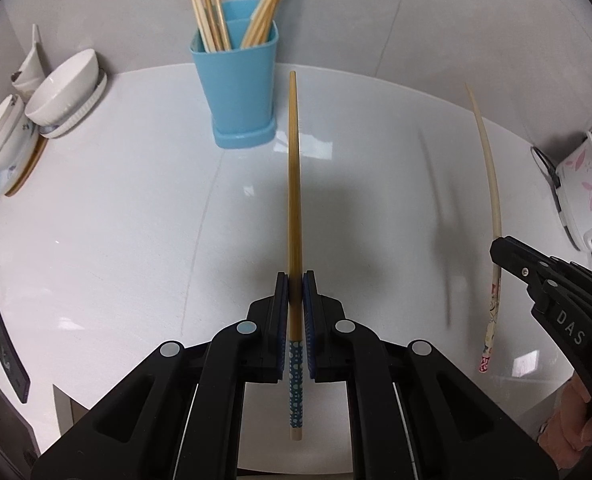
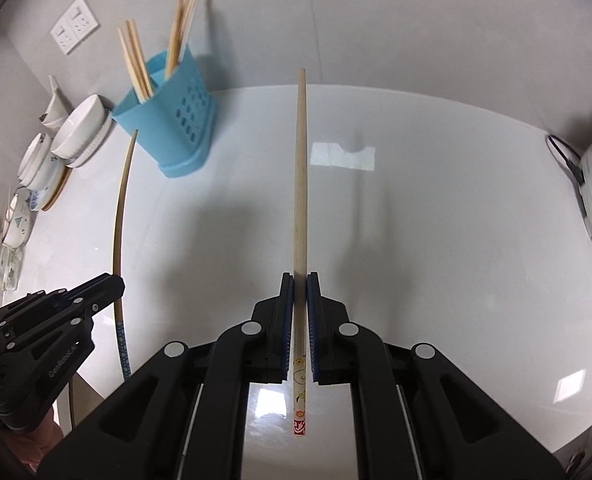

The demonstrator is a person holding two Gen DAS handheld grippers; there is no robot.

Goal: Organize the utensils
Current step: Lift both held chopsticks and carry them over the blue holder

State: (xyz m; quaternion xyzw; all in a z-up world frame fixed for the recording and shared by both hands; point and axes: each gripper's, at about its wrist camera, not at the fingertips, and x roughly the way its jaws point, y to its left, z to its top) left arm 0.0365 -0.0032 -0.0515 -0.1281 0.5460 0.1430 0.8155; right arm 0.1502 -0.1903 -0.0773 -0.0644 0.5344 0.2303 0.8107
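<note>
Blue holder (image 1: 242,92) at the counter's back edge seemingly holds most chopsticks; left gripper (image 1: 296,284) clamps the blue-patterned chopstick (image 1: 294,184), right gripper (image 2: 300,284) clamps the red-patterned chopstick (image 2: 300,184), both undelivered.

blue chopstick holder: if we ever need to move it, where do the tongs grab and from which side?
Grip the blue chopstick holder low on its body, across the two flat walls, coming in level from the open table side. Its mouth is crowded with upright chopsticks, so a top-down rim grasp looks blocked. It tapers toward a wider foot, so a low grip should slip less. Both tongs currently hold chopsticks.
</note>
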